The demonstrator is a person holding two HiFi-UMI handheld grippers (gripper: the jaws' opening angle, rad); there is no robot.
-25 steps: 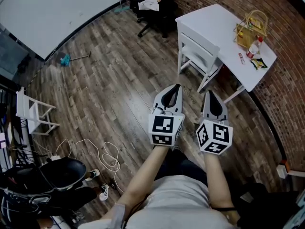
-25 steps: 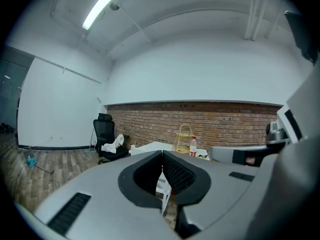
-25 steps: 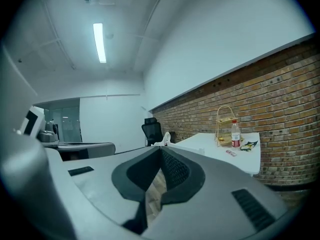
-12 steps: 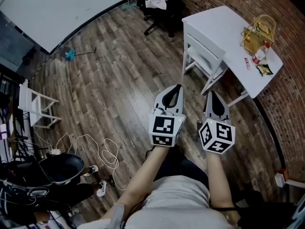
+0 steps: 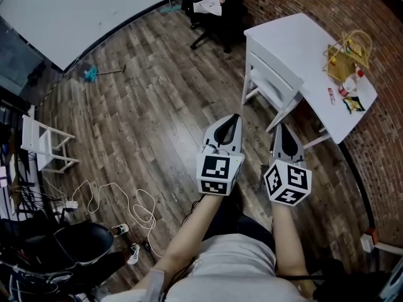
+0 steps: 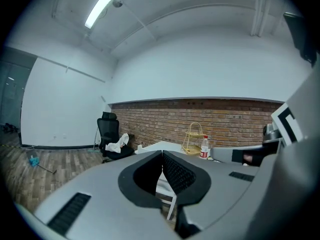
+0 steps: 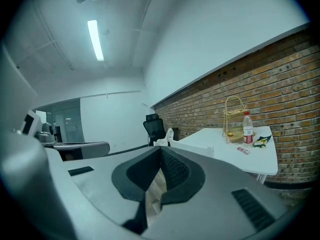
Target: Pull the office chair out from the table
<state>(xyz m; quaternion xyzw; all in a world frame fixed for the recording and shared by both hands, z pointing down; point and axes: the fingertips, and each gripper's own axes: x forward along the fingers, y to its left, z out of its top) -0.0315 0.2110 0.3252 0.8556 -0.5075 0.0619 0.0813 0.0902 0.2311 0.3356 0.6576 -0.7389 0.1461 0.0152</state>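
Left gripper [image 5: 235, 116] and right gripper [image 5: 281, 127] nearer the white table [image 5: 295, 38] than a second ago, both pairs of jaws closed on nothing, side by side, white chair [image 5: 271, 74] tucked under that table, just ahead, untouched

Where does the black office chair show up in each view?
Head view: black office chair at top centre.
Left gripper view: left of centre, white cloth on its seat.
Right gripper view: centre, small and distant.
Shared landmark: the white table, right of it in each.
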